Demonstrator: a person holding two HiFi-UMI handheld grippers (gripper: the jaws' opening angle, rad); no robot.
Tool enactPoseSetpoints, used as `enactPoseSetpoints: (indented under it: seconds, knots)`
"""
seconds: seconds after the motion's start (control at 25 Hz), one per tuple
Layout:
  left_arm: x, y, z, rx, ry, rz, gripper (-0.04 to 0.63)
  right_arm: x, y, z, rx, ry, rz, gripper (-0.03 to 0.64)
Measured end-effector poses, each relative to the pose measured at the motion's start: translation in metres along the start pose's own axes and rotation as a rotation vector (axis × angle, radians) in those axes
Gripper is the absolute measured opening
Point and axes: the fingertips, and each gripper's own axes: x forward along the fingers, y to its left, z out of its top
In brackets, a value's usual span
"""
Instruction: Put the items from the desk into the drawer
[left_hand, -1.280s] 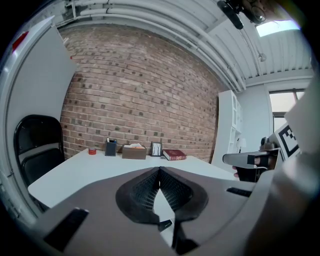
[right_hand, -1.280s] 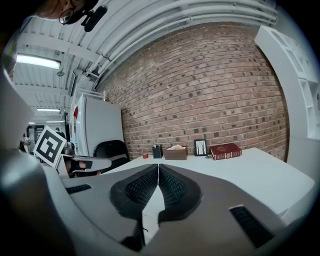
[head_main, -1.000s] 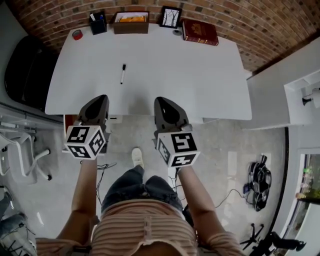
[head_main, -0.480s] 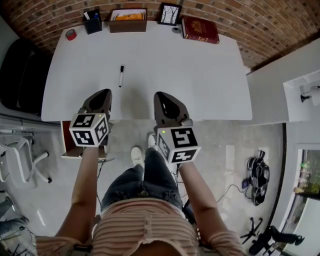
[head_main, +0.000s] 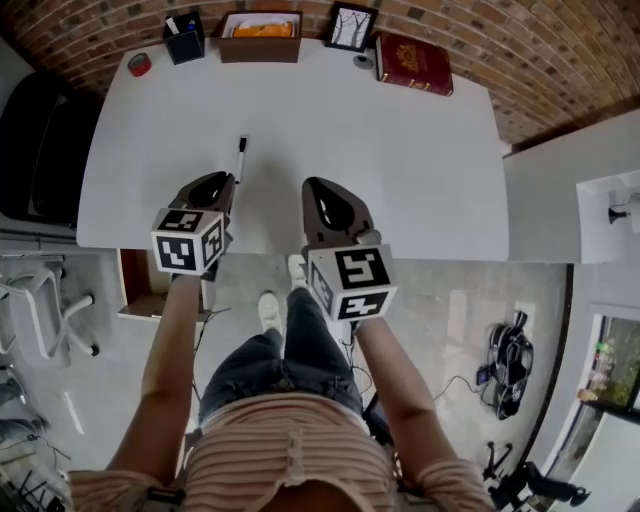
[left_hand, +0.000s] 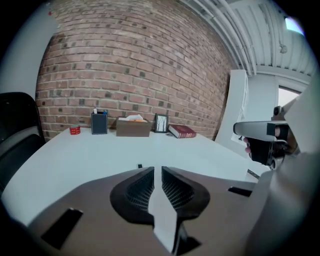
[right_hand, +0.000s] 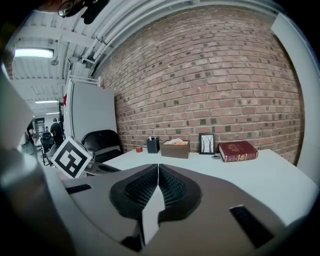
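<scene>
The slim black-and-white marker pen (head_main: 240, 158) lies on the white desk (head_main: 400, 170), just ahead of the left gripper (head_main: 224, 180). That gripper's jaws have just been opening to a narrow gap with nothing in it. The right gripper (head_main: 313, 186) has its jaws together and holds nothing. A red tape roll (head_main: 139, 64), dark blue pen holder (head_main: 186, 40), brown tissue box (head_main: 261, 38), black picture frame (head_main: 351, 27) and dark red book (head_main: 414, 62) line the far edge, with broad open desktop before them.

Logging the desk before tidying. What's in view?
desk: one, white, against brick wall
marker: one, black-capped, desk front left
tape roll: one, red, back left corner
pen holder: one, dark blue, back left
tissue box: one, brown, back centre
picture frame: one, black, back centre-right
book: one, dark red, back right
chair: one, black, left of desk
left gripper: one, grey, desk's front edge, jaws just opened slightly, empty
right gripper: one, grey, beside it, jaws together, empty
</scene>
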Motion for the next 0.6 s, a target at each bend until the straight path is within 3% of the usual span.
enactPoseSetpoints:
  seconds: [0.12,0.6]
  knots:
    - [0.021,0.004,-0.007,0.000,0.052,0.005,0.061,0.014,-0.013,0.000,-0.001,0.018,0.018,0.018]
    - [0.092,0.037,-0.027,-0.013,0.245,0.102,0.117,0.087,-0.057,-0.005,0.034,0.083,0.091,0.017]
